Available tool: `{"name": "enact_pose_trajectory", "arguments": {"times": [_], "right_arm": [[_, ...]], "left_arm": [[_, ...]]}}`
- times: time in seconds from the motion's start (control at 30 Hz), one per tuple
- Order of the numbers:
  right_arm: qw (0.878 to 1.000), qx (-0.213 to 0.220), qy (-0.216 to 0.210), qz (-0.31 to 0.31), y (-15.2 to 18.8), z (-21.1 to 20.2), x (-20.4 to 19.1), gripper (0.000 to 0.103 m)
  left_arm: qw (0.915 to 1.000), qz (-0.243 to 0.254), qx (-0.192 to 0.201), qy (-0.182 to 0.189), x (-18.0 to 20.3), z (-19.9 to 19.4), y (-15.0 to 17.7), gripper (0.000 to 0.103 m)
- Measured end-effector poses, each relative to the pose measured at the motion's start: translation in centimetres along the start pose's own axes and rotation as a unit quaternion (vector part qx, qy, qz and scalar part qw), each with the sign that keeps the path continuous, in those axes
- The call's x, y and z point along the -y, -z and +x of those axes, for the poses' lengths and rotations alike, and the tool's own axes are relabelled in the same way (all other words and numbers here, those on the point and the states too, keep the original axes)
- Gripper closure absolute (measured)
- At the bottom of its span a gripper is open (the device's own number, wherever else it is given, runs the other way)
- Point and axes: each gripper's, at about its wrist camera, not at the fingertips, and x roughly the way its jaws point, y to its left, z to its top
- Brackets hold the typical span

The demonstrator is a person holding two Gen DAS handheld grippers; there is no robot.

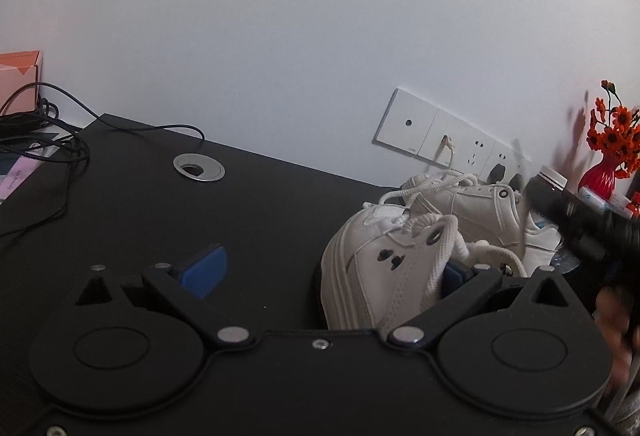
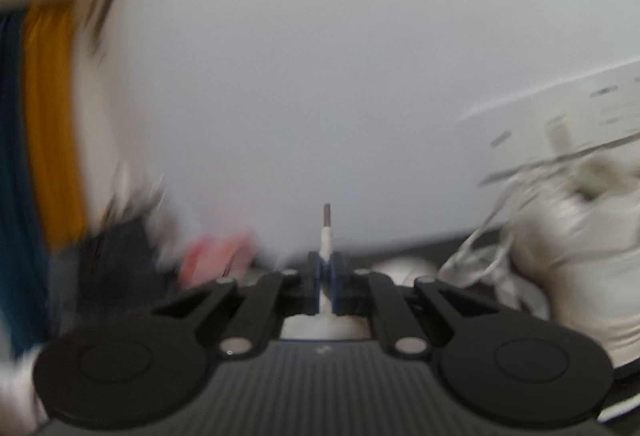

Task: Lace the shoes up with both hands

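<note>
Two white sneakers stand on the black desk (image 1: 260, 204), the near shoe (image 1: 368, 268) in front of the far shoe (image 1: 480, 204). My left gripper (image 1: 328, 272) is open wide, low over the desk. Its right finger (image 1: 454, 274) is tucked behind a loose loop of the near shoe's lace (image 1: 440, 256), and its left finger (image 1: 204, 268) hangs over bare desk. My right gripper (image 2: 327, 272) is shut on a white lace end (image 2: 326, 236) whose metal tip points straight up. In that blurred view, the shoes (image 2: 580, 236) lie to the right, with lace strands (image 2: 476, 256) trailing toward the gripper.
A silver cable grommet (image 1: 199, 167) sits in the desk. Black cables (image 1: 52, 132) and an orange box (image 1: 20, 80) are at the far left. Wall sockets (image 1: 440, 136), a dark bottle (image 1: 544, 188) and a red vase of orange flowers (image 1: 604, 156) stand behind the shoes.
</note>
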Motion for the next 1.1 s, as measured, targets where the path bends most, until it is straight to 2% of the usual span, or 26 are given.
{"name": "enact_pose_trajectory", "arguments": {"times": [0.13, 0.27, 0.53, 0.7, 0.83, 0.97, 1.03, 1.1], "right_arm": [[0.995, 0.068, 0.074, 0.026, -0.8, -1.3, 1.2, 0.098], [0.993, 0.081, 0.081, 0.033, -0.8, -1.6, 1.2, 0.098], [0.997, 0.055, 0.045, 0.016, 0.1, -1.1, -0.2, 0.098], [0.998, 0.052, 0.020, 0.011, 0.3, -1.1, -0.9, 0.098], [0.999, 0.038, 0.000, -0.021, 1.4, -0.6, -2.5, 0.098], [0.997, 0.020, -0.042, -0.058, 2.5, -0.3, -4.9, 0.098], [0.994, 0.000, -0.060, -0.086, 3.0, -0.1, -6.1, 0.098], [0.993, -0.021, -0.060, -0.100, 3.3, 0.2, -6.3, 0.098]], "left_arm": [[1.0000, 0.003, -0.004, 0.000, 0.1, 0.0, -0.1, 0.000], [1.0000, 0.005, -0.007, 0.000, 0.1, 0.0, -0.1, 0.001], [0.9999, 0.010, -0.010, -0.001, 0.4, -0.2, -0.4, 0.004], [0.9999, 0.013, 0.002, -0.004, 0.5, -0.2, -0.1, 0.003], [1.0000, -0.001, -0.006, 0.001, 0.1, -0.2, -0.2, 0.003], [0.9998, -0.013, -0.013, 0.006, -0.2, -0.1, -0.4, 0.004], [0.9997, -0.019, -0.014, 0.009, -0.4, -0.1, -0.4, 0.004], [0.9994, -0.028, -0.016, 0.013, -0.6, 0.0, -0.4, 0.004]]}}
